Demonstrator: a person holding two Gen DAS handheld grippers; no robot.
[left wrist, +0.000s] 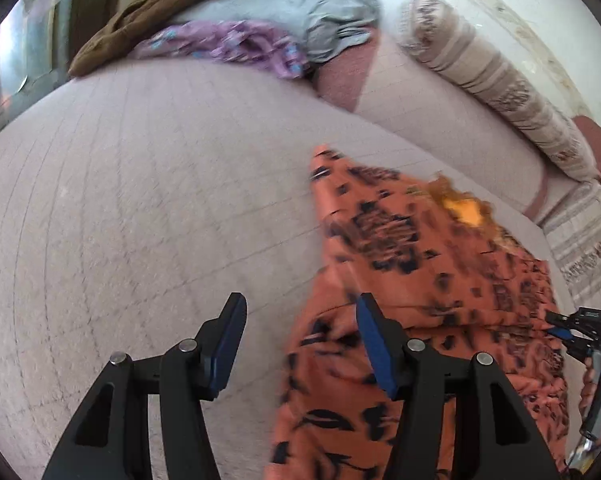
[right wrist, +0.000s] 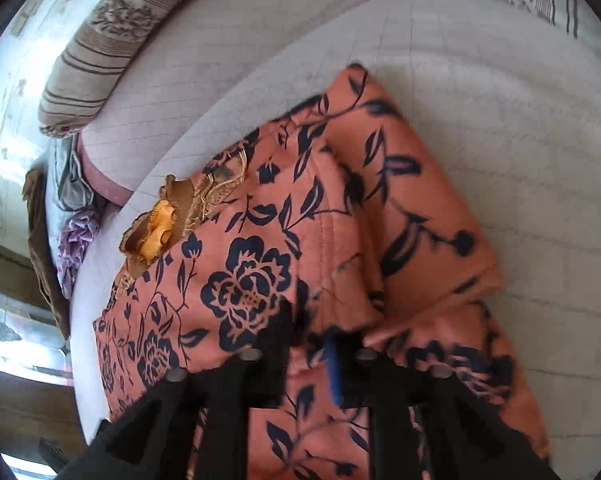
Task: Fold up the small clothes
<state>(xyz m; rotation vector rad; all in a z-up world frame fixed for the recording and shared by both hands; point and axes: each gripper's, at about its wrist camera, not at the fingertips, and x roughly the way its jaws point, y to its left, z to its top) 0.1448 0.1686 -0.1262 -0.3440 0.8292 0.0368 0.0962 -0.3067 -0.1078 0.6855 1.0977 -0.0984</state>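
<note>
The garment (right wrist: 320, 240) is salmon-orange, printed with dark navy flowers, leaves and thin stems; at its neckline sits a trim (right wrist: 156, 228) of bronze-brown lace with a yellow-orange centre. It lies on a bed cover (left wrist: 140, 184) of pale greyish pink, quilted in a fine grid. The bolster (left wrist: 492, 84) is beige with brown stripes and floral bands. Farther off lie a purple cloth (left wrist: 228, 46) with turquoise marks, a grey cloth (left wrist: 300, 12) and a brown one (left wrist: 160, 4). The fingers (left wrist: 374, 344) are black with blue pads.

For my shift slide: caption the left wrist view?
Open left gripper beside orange floral garment on quilted bed cover.
</note>
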